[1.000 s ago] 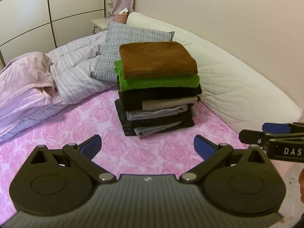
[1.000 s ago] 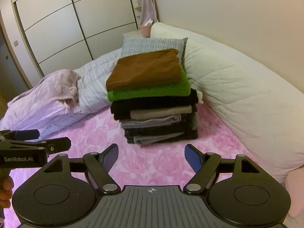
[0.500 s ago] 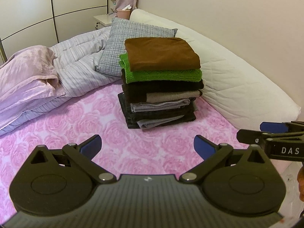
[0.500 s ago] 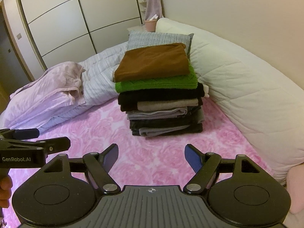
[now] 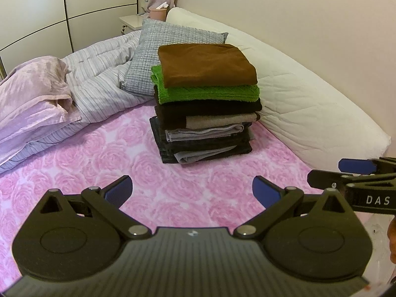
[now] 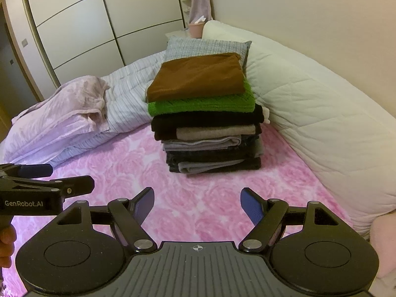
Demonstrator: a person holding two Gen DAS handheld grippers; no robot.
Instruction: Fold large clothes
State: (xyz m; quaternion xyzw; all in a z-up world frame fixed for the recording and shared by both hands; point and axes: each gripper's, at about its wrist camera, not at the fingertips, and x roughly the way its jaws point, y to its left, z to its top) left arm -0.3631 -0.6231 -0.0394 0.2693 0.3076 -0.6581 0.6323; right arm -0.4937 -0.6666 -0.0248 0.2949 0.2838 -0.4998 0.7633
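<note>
The stack of folded clothes (image 5: 205,104), brown garment (image 5: 206,64) on top, sits on the pink rose bedspread (image 5: 104,163) beside the white quilted bolster (image 5: 309,104), ahead of the left gripper (image 5: 192,190) and right gripper (image 6: 197,204), well apart from both. Both are spread wide and hold nothing.

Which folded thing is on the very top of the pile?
The brown one. It lies flat above the bright green knit; every other piece sits underneath them.
</note>
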